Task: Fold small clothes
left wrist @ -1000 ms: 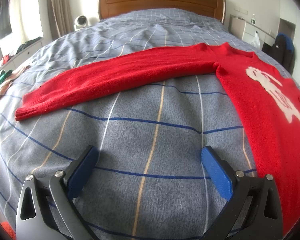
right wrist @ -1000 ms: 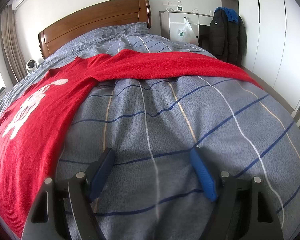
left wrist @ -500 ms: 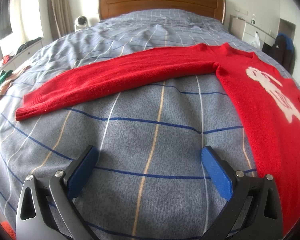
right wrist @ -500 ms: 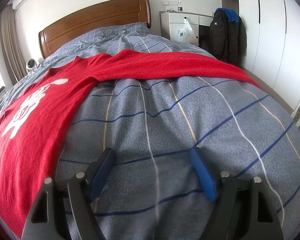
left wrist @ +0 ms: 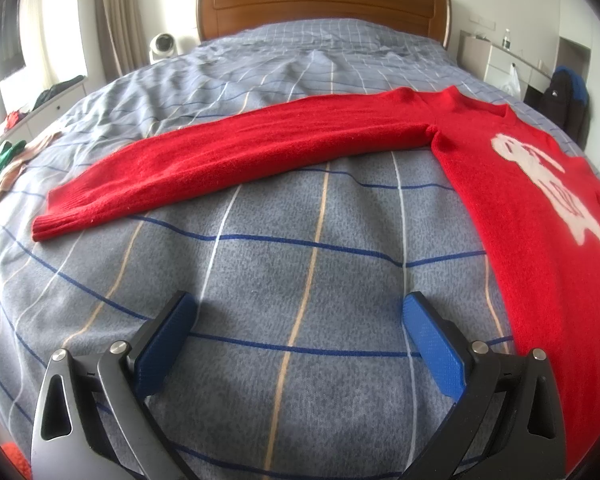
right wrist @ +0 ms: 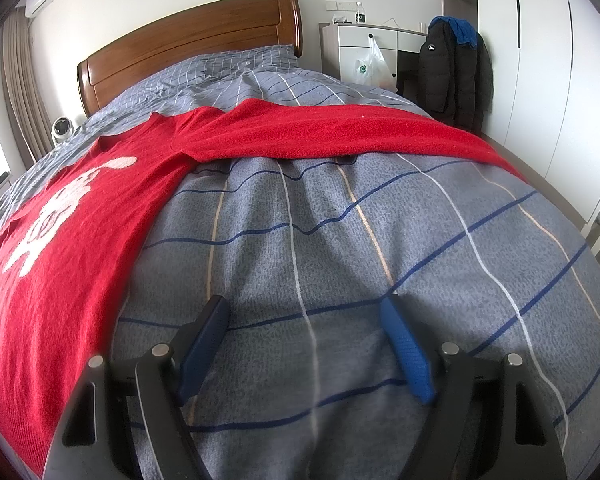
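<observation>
A red knit sweater [left wrist: 520, 184] with a white figure on its chest lies flat on the bed, both sleeves spread out sideways. One sleeve [left wrist: 228, 160] reaches left in the left wrist view, its cuff at the far left. The other sleeve [right wrist: 340, 136] reaches right in the right wrist view, past the body [right wrist: 60, 240]. My left gripper [left wrist: 298, 312] is open and empty, low over the bedspread in front of that sleeve. My right gripper [right wrist: 306, 312] is open and empty, over bare bedspread right of the sweater's body.
The bed has a grey checked bedspread [left wrist: 300, 248] and a wooden headboard [left wrist: 320, 0]. Other clothes [left wrist: 0, 164] lie at the left edge. A white dresser [right wrist: 364, 52], a hanging black jacket [right wrist: 456, 72] and white wardrobe doors [right wrist: 540, 80] stand to the right.
</observation>
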`<state>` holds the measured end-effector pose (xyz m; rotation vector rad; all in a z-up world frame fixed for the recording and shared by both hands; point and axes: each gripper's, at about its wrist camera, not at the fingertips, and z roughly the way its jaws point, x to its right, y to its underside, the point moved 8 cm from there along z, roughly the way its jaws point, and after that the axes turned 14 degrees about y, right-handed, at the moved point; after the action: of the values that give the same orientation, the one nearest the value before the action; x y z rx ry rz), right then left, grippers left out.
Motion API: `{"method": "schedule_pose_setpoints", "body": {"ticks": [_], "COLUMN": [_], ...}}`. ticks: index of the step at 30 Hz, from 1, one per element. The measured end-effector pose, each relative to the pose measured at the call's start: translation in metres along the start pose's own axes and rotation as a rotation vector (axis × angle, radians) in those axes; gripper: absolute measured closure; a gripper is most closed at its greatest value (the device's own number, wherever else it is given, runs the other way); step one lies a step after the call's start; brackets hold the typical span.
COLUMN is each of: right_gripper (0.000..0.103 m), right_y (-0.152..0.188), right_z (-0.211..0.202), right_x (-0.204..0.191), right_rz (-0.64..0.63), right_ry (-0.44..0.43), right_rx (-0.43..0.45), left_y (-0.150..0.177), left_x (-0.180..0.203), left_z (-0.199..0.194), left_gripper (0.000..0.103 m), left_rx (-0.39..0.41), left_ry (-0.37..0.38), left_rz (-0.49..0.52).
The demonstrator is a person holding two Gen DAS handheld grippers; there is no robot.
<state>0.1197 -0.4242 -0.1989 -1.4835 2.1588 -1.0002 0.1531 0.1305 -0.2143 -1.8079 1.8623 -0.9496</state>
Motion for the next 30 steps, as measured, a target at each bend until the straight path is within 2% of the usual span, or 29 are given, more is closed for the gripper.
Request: {"method": "schedule_pose_setpoints", "body": {"ticks": [24,27,30], "right_gripper": [0.025,0.022,0.022], "right_y": [0.000,-0.004,-0.017], "right_z": [0.000,-0.005,-0.019], "right_x": [0.002,0.004,0.021], "right_rz": [-0.004,-0.003,0.116], "right_ry": [0.001,-0.042,-0.178], "right_rx": [-0.006,-0.070,-0.133], "left_y": [-0.002,-0.002,-0.002], "left_x": [-0.001,0.000,0.000], "left_z": [0.000,0.000,-0.001], "left_gripper": [0.000,0.000,0.000], "left_rx": [0.004,0.005,0.009], "left_ry": [-0.001,-0.001,-0.005], "left_rz": [0.001,0.001,0.004]}}
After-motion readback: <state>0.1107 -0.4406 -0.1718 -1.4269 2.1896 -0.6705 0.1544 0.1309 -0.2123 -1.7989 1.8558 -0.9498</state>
